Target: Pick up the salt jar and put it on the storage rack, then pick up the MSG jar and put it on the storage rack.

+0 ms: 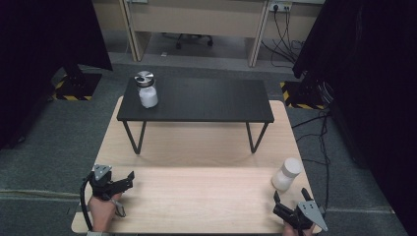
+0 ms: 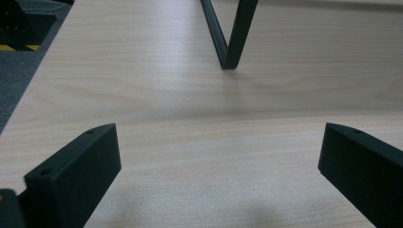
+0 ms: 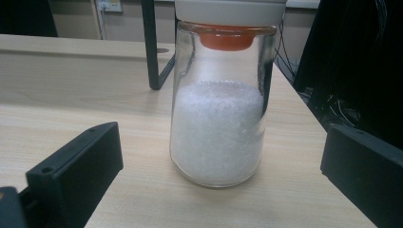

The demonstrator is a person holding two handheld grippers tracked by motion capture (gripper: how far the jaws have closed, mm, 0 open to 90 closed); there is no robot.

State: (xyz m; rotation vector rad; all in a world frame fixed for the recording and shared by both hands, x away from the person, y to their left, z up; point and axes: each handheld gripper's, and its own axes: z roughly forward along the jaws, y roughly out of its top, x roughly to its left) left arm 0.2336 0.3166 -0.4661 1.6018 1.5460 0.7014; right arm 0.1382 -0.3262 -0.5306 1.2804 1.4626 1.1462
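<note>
The left gripper [image 1: 129, 178] sits at about eight o'clock in the high view, held in the person's left hand [image 1: 104, 209], whose forearm enters from the bottom edge; its jaws point toward two o'clock and stand wide apart with nothing between them, as the left gripper view [image 2: 218, 156] confirms. The right gripper [image 1: 278, 201] sits at about five o'clock, its jaws aimed toward eleven o'clock and likewise spread wide, as seen in the right gripper view [image 3: 221, 161].
</note>
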